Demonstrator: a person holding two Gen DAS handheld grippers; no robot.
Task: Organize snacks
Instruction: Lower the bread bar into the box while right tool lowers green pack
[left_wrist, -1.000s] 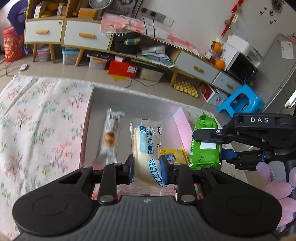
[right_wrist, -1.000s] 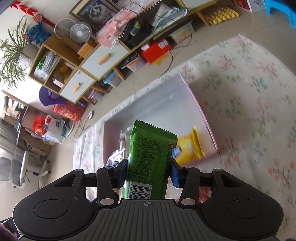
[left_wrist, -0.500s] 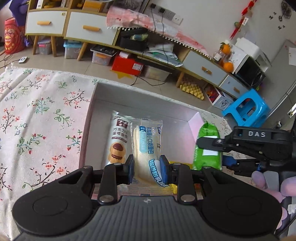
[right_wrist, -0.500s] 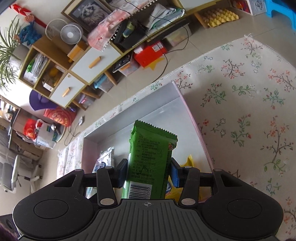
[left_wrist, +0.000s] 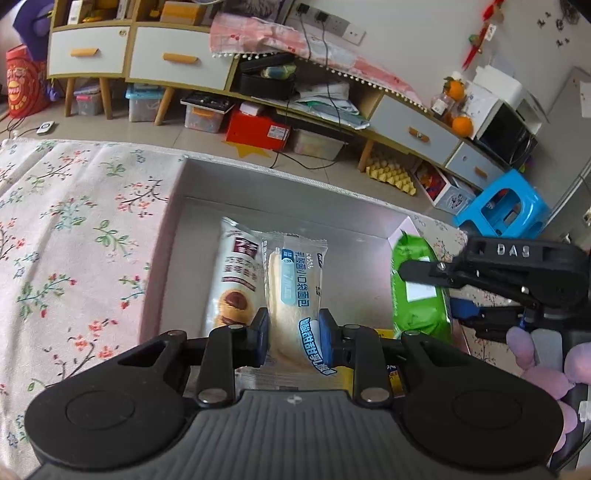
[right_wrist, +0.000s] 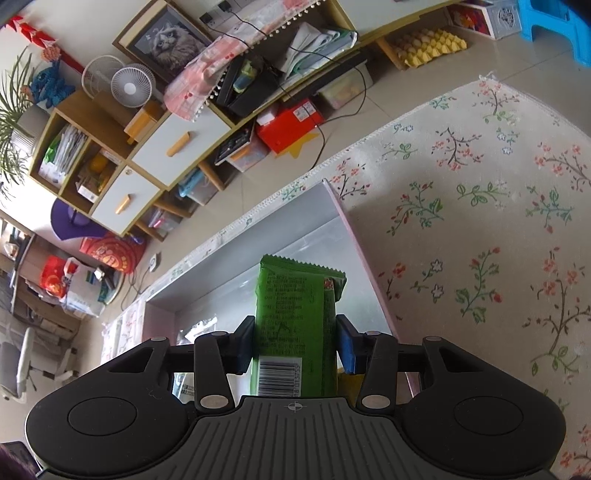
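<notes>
Grey-lined box (left_wrist: 280, 192) on floral-clothed worktop (left_wrist: 74, 236), holding a brown-print pastry packet (left_wrist: 234, 280). Left tongs (left_wrist: 291, 341) pinch a white bread packet (left_wrist: 293, 291) over the box, at 12 o'clock. Right tongs (right_wrist: 295, 345), jaws just narrowing, pinch a green snack packet (right_wrist: 297, 314) above the box's right end.

Four snack packets show in the left wrist view: one pale bread roll packet (left_wrist: 291, 295) at centre, one brown-printed cake packet (left_wrist: 234, 280) just left of it, one green packet (left_wrist: 419, 288) at right, and one yellow packet (left_wrist: 388, 334) peeking out at lower centre. There is one pink-sided box (left_wrist: 280, 192) in the middle of the frame and one flowered cloth (left_wrist: 74, 229) at left. Two tongs appear, the left tongs (left_wrist: 293, 341) at lower centre and the right tongs (left_wrist: 454, 291) at right.
</notes>
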